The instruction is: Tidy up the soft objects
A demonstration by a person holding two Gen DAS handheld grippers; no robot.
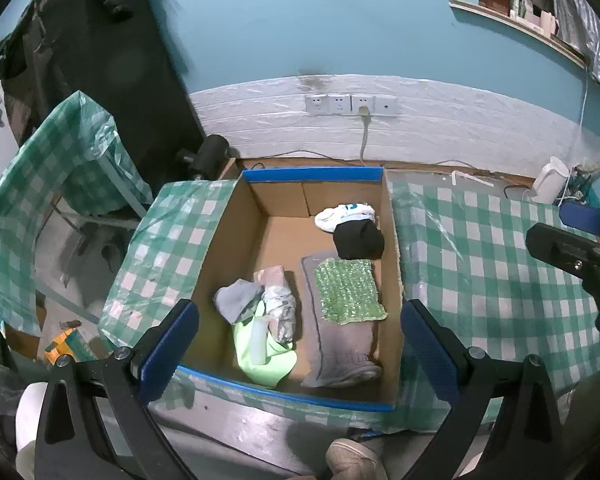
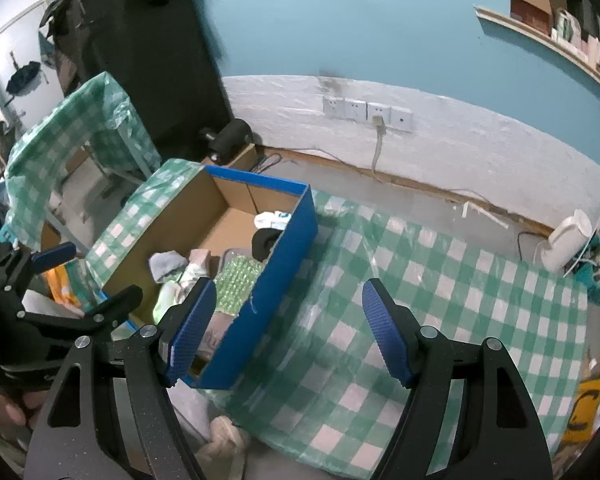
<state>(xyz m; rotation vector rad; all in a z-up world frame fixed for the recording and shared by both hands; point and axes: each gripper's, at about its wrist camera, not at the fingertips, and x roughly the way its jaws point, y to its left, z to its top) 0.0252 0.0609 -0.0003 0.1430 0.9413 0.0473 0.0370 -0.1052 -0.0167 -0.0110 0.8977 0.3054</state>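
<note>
An open cardboard box [image 1: 228, 224] with blue edges sits on the checked tablecloth. Inside lie a folded grey towel [image 1: 340, 356], a green sequined cloth [image 1: 348, 292] on it, a black item [image 1: 358, 240], a white sock [image 1: 344, 214], a grey sock [image 1: 236, 298], a light green cloth [image 1: 264, 360] and a silvery bundle [image 1: 280, 308]. My left gripper [image 1: 300, 356] is open and empty, above the box's near edge. My right gripper [image 2: 292, 336] is open and empty, over the box's blue right wall [image 2: 276, 264] and the tablecloth.
The green checked tablecloth [image 2: 440, 320] spreads to the right of the box. A white kettle [image 2: 564, 240] stands at the back right. Wall sockets [image 1: 352, 104] with a cable are behind. A second covered table [image 1: 60, 152] stands at left. A shoe [image 1: 352, 460] shows below.
</note>
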